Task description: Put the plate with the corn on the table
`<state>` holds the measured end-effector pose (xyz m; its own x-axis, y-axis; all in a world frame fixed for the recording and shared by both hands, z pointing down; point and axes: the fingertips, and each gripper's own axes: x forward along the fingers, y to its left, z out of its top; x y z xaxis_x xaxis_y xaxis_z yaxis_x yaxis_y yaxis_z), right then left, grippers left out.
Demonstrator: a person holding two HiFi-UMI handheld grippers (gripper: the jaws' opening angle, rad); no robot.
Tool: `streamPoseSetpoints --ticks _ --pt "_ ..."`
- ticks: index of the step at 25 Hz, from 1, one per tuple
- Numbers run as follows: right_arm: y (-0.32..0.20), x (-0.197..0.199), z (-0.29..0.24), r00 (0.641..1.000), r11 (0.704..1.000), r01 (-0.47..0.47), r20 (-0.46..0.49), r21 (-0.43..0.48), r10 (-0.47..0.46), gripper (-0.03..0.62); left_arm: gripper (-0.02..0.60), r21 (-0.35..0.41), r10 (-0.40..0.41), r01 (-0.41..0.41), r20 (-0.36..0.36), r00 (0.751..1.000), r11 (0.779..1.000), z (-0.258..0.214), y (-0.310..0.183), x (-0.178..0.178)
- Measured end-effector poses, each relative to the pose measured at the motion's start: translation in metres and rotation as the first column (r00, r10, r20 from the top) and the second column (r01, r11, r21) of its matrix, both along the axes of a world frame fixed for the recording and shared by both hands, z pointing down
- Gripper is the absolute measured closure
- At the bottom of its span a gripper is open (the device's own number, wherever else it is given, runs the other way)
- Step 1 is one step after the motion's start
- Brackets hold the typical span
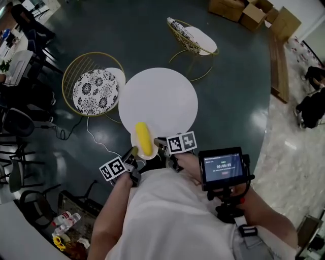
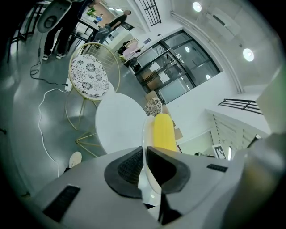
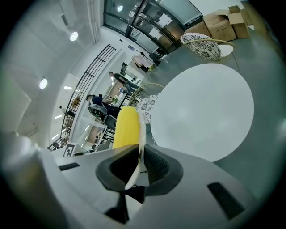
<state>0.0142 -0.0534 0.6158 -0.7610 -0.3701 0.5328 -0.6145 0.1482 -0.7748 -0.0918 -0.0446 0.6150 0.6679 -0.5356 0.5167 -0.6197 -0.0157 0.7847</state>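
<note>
Person's white shirt (image 1: 167, 218) and small black monitor with lit screen (image 1: 222, 167) nearest. Left gripper (image 1: 134, 152) clamped on left rim of small white round plate (image 1: 152, 151); right gripper (image 1: 159, 146) clamped on opposite rim. Yellow corn cob (image 1: 143, 138) lies on plate. Plate at near edge of round white table (image 1: 158, 99); contact with tabletop not determinable. Gold wire chair with patterned black-and-white cushion (image 1: 94, 91) just left of table; second such chair (image 1: 195, 38) beyond it. White cable (image 1: 96, 139) on floor nearby. Cardboard boxes (image 1: 249, 12) well apart.

Handheld screen (image 1: 223, 168): timer digits, perhaps 00:00:05; other print too blurred.
</note>
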Motion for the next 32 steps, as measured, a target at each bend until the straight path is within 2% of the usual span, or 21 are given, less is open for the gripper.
streamPoseSetpoints --ticks 4,21,32 --pt "-0.03 -0.006 0.007 1.0 1.0 -0.009 -0.005 -0.017 0.009 0.546 0.548 -0.008 0.029 -0.029 0.007 1.0 1.0 0.005 -0.033 -0.006" --pt "-0.055 -0.015 0.033 1.0 0.998 0.005 -0.017 -0.058 -0.006 0.546 0.548 -0.064 0.053 -0.051 0.028 0.998 0.997 0.033 -0.061 -0.015" --pt "-0.087 -0.019 0.065 0.999 0.995 0.003 -0.051 -0.099 -0.008 0.546 0.548 -0.1 0.078 -0.078 -0.003 0.997 0.992 0.068 -0.093 -0.018"
